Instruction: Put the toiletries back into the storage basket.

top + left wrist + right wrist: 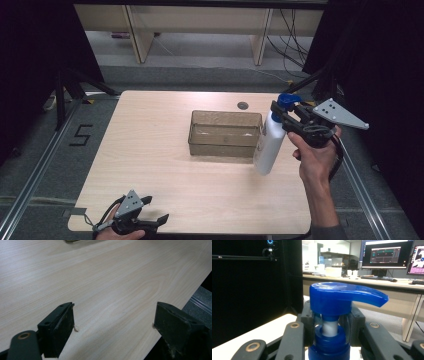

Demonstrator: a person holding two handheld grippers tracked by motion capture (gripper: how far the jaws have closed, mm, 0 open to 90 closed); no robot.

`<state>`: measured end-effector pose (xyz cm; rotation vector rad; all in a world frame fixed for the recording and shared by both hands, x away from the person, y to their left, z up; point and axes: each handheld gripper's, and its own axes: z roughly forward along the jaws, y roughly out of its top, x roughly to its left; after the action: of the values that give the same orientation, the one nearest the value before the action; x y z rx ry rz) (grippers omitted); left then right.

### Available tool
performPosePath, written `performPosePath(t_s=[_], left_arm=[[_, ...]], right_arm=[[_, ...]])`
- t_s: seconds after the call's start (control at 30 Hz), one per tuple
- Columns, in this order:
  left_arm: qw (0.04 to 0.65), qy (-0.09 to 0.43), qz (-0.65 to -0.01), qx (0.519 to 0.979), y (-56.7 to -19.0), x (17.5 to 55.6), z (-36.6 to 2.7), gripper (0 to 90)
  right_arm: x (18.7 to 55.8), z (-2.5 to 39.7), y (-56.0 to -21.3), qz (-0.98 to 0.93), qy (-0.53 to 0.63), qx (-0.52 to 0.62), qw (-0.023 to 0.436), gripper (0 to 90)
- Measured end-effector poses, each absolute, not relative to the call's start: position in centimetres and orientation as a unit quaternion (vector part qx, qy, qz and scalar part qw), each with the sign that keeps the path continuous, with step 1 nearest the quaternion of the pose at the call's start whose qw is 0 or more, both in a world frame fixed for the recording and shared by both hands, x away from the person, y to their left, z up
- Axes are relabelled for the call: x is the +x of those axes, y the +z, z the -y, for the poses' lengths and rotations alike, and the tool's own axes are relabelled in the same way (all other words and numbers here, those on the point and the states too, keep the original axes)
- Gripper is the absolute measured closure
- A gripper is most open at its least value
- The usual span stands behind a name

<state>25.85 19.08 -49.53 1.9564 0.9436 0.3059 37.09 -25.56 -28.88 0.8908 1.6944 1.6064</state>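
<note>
At right of frame, the right gripper [286,116] pinches a pump bottle [270,142] by its neck; keeping it steady looks wise. The left gripper [150,212], lower left, rests spread.

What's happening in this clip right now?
A person is working with a handheld gripper in each hand at a wooden table. The right gripper is shut on the neck of a white pump bottle with a blue pump head, holding it tilted above the table just right of a clear brown bin. The left gripper sits open and idle near the front edge.
</note>
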Motion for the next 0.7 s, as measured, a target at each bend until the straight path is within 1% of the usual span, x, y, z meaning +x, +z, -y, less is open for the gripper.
performPosePath(t_s=[0.03,0.07,0.27,0.3,0.43,0.47,0.5,0.57,0.67,0.7], left_arm=[[0.455,0.125,-0.384,0.794,-49.5,25.8,-19.1,16.0],[0.454,0.125,-0.384,0.794,-49.5,25.8,-19.1,16.0],[0.458,0.124,-0.382,0.793,-49.5,25.8,-19.1,16.0],[0.456,0.125,-0.383,0.793,-49.5,25.8,-19.1,16.0],[0.457,0.124,-0.382,0.793,-49.5,25.8,-19.1,16.0],[0.456,0.125,-0.384,0.793,-49.5,25.8,-19.1,16.0],[0.457,0.123,-0.382,0.794,-49.5,25.8,-19.1,16.0],[0.455,0.126,-0.383,0.794,-49.4,25.8,-19.1,16.0],[0.452,0.126,-0.384,0.795,-49.4,25.8,-19.1,16.0],[0.455,0.126,-0.384,0.794,-49.4,25.8,-19.1,16.0]], right_arm=[[37.1,25.5,-28.7,-0.643,0.613,0.343,0.307,66.3],[37.3,25.5,-28.5,-0.644,0.611,0.338,0.313,66.4],[37.9,25.5,-27.6,-0.643,0.612,0.337,0.315,66.4],[37.9,25.4,-27.5,-0.641,0.616,0.342,0.304,66.3],[38.3,25.5,-27.0,-0.642,0.614,0.335,0.314,66.3],[38.3,25.4,-26.9,-0.641,0.615,0.342,0.306,66.3],[38.5,25.5,-26.8,-0.641,0.616,0.336,0.312,66.4],[38.7,25.4,-26.7,-0.641,0.616,0.340,0.306,66.4],[39.1,25.5,-26.6,-0.641,0.615,0.339,0.312,66.3],[39.1,25.3,-26.6,-0.640,0.615,0.346,0.303,66.3]])
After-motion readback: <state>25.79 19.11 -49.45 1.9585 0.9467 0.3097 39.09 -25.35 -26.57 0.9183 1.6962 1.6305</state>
